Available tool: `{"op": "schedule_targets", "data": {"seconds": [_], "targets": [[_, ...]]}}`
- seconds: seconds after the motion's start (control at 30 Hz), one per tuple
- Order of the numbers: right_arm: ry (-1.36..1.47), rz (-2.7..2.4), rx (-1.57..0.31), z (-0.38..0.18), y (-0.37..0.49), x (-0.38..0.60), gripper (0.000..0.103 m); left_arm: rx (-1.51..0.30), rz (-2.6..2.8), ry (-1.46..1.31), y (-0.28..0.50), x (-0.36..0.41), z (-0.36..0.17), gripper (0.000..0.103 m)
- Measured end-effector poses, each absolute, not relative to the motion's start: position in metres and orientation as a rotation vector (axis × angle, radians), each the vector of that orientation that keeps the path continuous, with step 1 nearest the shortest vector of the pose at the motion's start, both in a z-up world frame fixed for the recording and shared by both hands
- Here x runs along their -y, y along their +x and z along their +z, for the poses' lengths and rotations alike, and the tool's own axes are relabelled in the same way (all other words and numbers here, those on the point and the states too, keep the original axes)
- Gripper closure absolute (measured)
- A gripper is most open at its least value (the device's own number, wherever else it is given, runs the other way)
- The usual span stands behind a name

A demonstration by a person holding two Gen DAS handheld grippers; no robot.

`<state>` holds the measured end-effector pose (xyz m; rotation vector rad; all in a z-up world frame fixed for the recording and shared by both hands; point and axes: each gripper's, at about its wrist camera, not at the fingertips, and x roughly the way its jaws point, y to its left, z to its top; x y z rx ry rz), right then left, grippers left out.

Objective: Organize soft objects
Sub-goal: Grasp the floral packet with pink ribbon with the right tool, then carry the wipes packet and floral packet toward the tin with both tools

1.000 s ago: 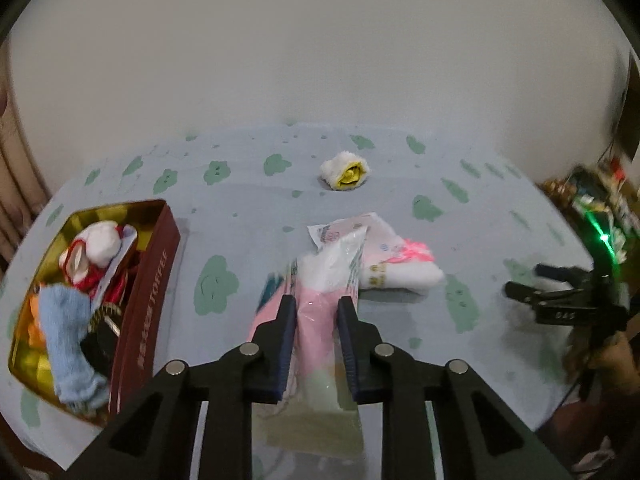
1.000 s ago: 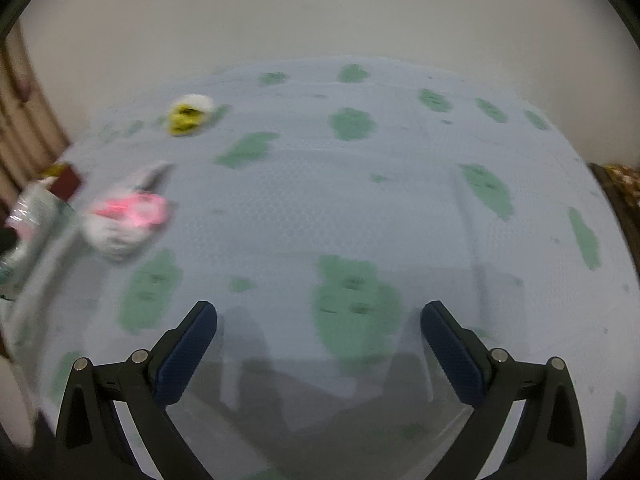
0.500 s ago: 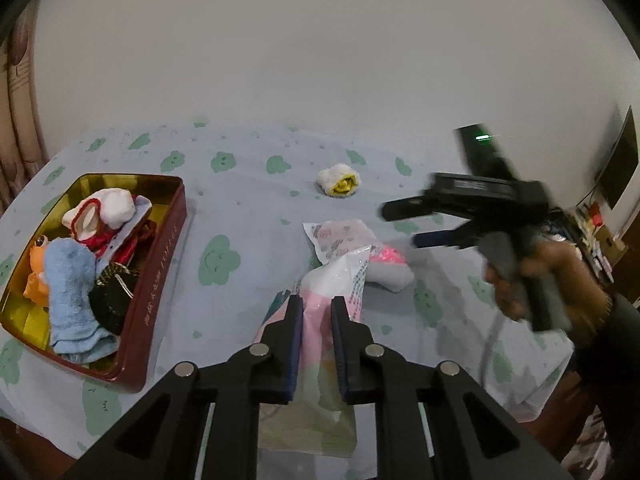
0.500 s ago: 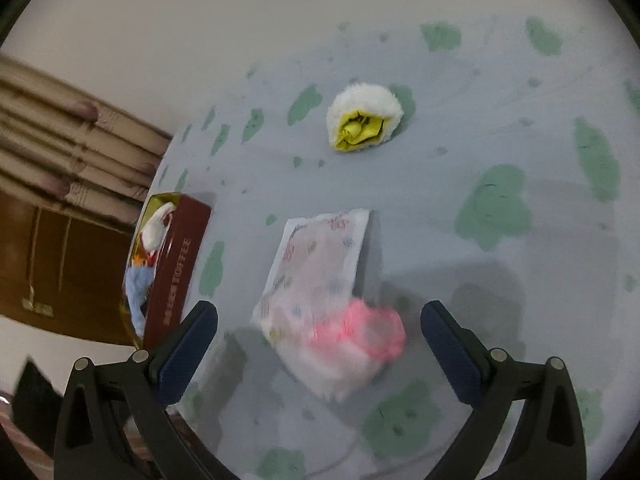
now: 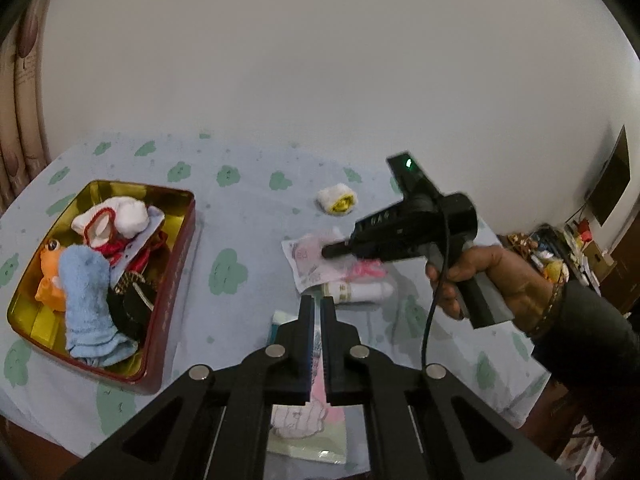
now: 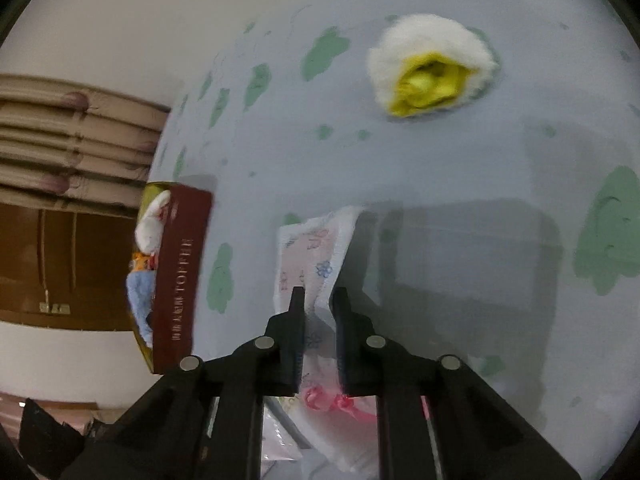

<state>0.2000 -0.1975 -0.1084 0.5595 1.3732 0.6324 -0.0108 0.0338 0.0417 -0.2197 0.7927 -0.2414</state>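
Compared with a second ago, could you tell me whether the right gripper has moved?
Yes. In the left wrist view the right gripper has swung in from the right edge, leftwards over the tablecloth to the patterned packet, nearer the tin.

Two hand-held grippers (image 5: 317, 308) (image 6: 318, 300) — one tin (image 5: 176, 264), one fluffy roll (image 5: 338, 199), two packets (image 6: 316, 264) (image 5: 308, 420).
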Motion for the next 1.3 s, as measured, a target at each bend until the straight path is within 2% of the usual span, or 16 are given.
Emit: {"op": "schedule_targets", "data": {"seconds": [0.1,0.17,0.23,0.3,0.37,0.43,0.67,0.7,0.77,0.87,0.93,1.0,1.13,1.2,1.3], "targets": [[0.544,0.653,-1.297,-0.091,0.195,0.195,0.092,-0.898,-0.283,-0.214,-0.007,-0.032,0.028,0.1],[0.559,0.666,-1.256,-0.08,0.194,0.195,0.092,-0.935,-0.263,-0.181,-0.007,-0.029,0.017,0.093],[0.56,0.681,-1.212,-0.067,0.188,0.198,0.092,-0.942,-0.242,-0.131,-0.007,-0.026,0.009,0.07],[0.574,0.692,-1.182,-0.057,0.181,0.203,0.092,-0.956,-0.26,-0.136,-0.005,-0.026,0.003,0.061],[0.58,0.715,-1.139,-0.043,0.168,0.212,0.092,-0.962,-0.281,-0.129,-0.001,-0.025,-0.001,0.059],[0.599,0.72,-1.101,-0.032,0.152,0.225,0.092,-0.992,-0.307,-0.118,0.007,-0.024,-0.009,0.052],[0.634,0.699,-1.035,-0.007,0.084,0.285,0.092,-1.129,-0.378,-0.111,0.034,-0.022,-0.051,0.05],[0.637,0.695,-1.034,-0.007,0.08,0.288,0.092,-1.116,-0.38,-0.098,0.034,-0.02,-0.052,0.044],[0.647,0.687,-1.02,-0.002,0.065,0.301,0.092,-1.124,-0.377,-0.074,0.035,-0.015,-0.055,0.04],[0.658,0.695,-1.005,0.003,0.053,0.305,0.092,-1.149,-0.416,-0.106,0.041,-0.01,-0.063,0.023],[0.661,0.699,-0.996,0.006,0.046,0.305,0.092,-1.146,-0.417,-0.059,0.044,0.001,-0.068,0.018],[0.662,0.711,-0.992,0.009,0.041,0.303,0.092,-1.154,-0.418,0.083,0.043,0.016,-0.071,0.018],[0.666,0.718,-0.991,0.008,0.04,0.3,0.091,-1.106,-0.437,0.156,0.031,0.025,-0.071,0.039],[0.657,0.707,-0.998,0.005,0.041,0.298,0.09,-1.079,-0.419,0.137,0.023,0.022,-0.066,0.045],[0.65,0.716,-1.002,0.004,0.039,0.293,0.09,-1.021,-0.374,0.128,0.007,0.018,-0.054,0.046]]}}
